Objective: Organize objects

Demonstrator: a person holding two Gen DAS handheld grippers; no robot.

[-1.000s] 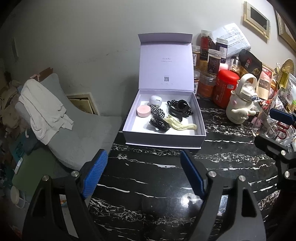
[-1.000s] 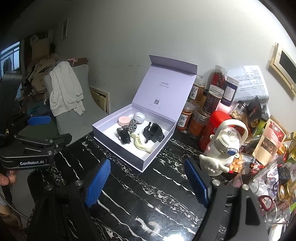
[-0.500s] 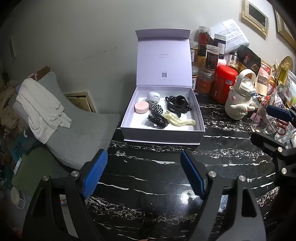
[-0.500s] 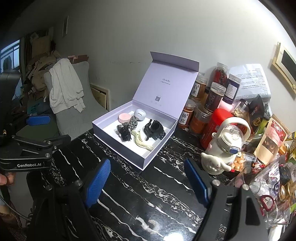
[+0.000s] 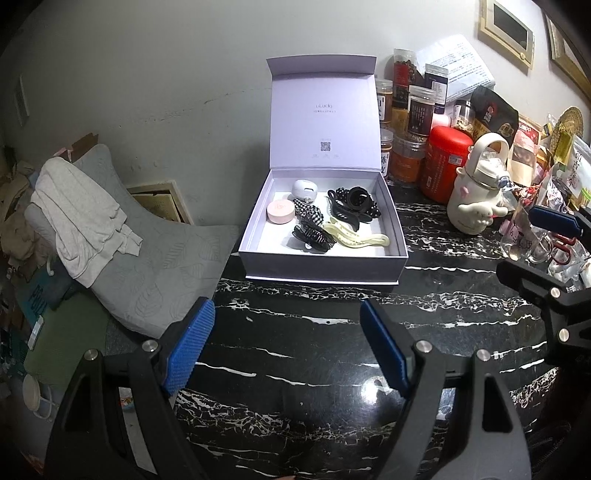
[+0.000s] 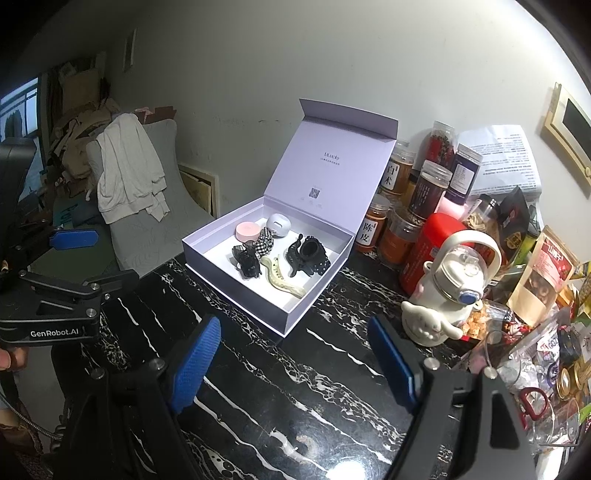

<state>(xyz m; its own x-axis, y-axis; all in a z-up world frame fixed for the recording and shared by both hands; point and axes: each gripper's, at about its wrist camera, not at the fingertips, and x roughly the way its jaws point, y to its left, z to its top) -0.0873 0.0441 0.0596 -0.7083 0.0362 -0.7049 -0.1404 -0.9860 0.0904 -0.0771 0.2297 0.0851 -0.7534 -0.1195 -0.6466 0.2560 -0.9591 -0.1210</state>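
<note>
Left gripper point(image 5: 286, 349) and right gripper point(image 6: 295, 360): both angled downward, jaws wide apart, nothing between them.

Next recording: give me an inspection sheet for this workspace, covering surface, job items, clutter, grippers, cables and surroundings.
Surface: black marble table with white veins, glossy, bare in front of the grippers.
Job's things: lavender box, lid propped open; inside lie a pink round case, a white case, a checked hair tie, black claw clips and a cream clip.
Clutter: jars, a red canister, a white cartoon bottle and snack packets crowd the table's right side.
Grippers: left gripper and right gripper both open, empty, above the table.
Cables: nothing seen.
Surroundings: grey cushion draped with a pale cloth, picture frame on the wall.
</note>
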